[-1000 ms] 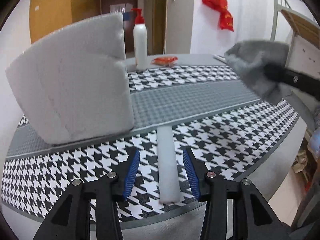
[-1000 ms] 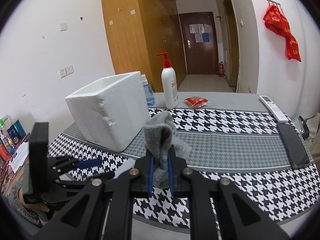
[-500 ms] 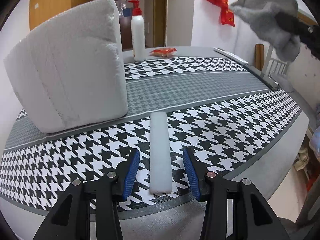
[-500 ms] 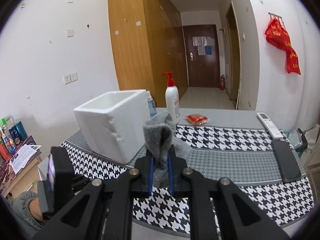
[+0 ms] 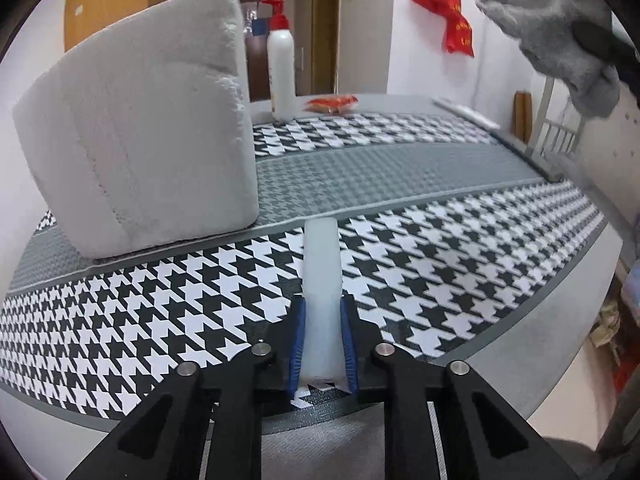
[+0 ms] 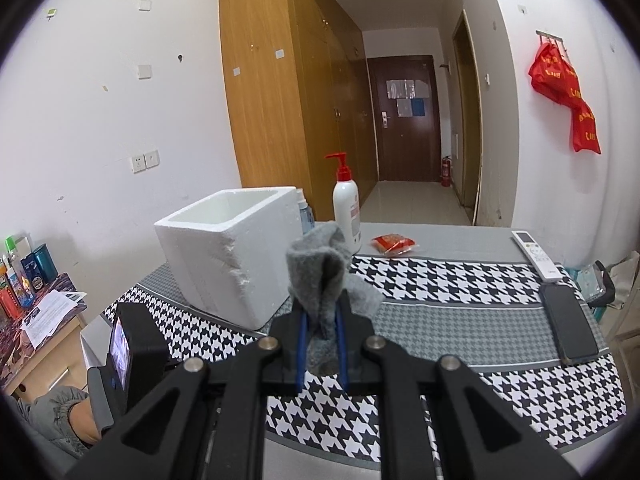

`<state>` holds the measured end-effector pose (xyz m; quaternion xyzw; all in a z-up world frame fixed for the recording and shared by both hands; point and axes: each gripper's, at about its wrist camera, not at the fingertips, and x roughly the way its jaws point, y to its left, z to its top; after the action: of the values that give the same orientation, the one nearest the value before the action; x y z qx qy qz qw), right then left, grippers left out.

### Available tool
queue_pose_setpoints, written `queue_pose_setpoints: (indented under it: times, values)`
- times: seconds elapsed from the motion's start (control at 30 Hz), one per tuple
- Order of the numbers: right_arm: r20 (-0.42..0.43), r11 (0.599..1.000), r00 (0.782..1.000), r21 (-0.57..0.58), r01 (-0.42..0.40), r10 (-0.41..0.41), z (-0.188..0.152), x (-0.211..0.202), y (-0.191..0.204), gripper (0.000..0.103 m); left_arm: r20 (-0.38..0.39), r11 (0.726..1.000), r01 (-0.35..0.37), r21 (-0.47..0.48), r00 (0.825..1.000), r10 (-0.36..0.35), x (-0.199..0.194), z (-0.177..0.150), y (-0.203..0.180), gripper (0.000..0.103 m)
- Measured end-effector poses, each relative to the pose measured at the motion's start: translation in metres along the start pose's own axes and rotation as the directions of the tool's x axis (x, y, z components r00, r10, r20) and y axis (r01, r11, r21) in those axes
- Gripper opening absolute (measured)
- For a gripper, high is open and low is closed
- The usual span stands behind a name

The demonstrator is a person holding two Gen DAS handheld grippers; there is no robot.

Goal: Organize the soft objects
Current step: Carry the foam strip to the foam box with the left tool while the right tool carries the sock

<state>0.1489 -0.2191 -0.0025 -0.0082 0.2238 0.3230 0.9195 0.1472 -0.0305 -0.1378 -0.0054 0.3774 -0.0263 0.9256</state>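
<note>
Styrofoam box (image 6: 236,256) open-topped, interior unseen; left tool (image 5: 322,344) clamps white strip (image 5: 322,276); right tool (image 6: 322,344) grips grey cloth (image 6: 324,276).

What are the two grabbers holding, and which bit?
The left gripper pinches the white foam strip at its near end. The right gripper clamps the gray cloth by its lower part.

On the table (image 6: 448,320), the foam box (image 6: 236,256) stands at the left, with the pump bottle (image 6: 347,208) behind its right corner and a snack packet (image 6: 394,243) right of the bottle. The foam strip (image 5: 322,276) lies before the box, near the table's front edge. A remote (image 6: 536,254) and a phone (image 6: 568,328) lie along the right edge, the phone nearer the front.
</note>
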Motion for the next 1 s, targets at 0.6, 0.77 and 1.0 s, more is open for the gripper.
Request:
queue_pose_setpoints:
  times: [0.6,0.77,1.0]
  values:
    - [0.003,1.0,1.0,-0.025,-0.015,0.015,0.001,0.0,0.007,0.016,0.106,1.0,0.01,0.022,0.994,-0.013,-0.042,0.005,0.005,0.014]
    - [0.008,0.999,1.0,-0.034,-0.019,0.019,0.002,-0.001,0.012,0.016,0.128,1.0,0.011,0.029,0.992,-0.014,-0.05,0.007,0.006,0.014]
    - [0.019,0.999,0.999,-0.042,-0.026,0.027,0.006,0.0,0.016,0.016,0.159,1.0,0.0,0.029,0.987,-0.005,-0.066,0.013,0.015,0.014]
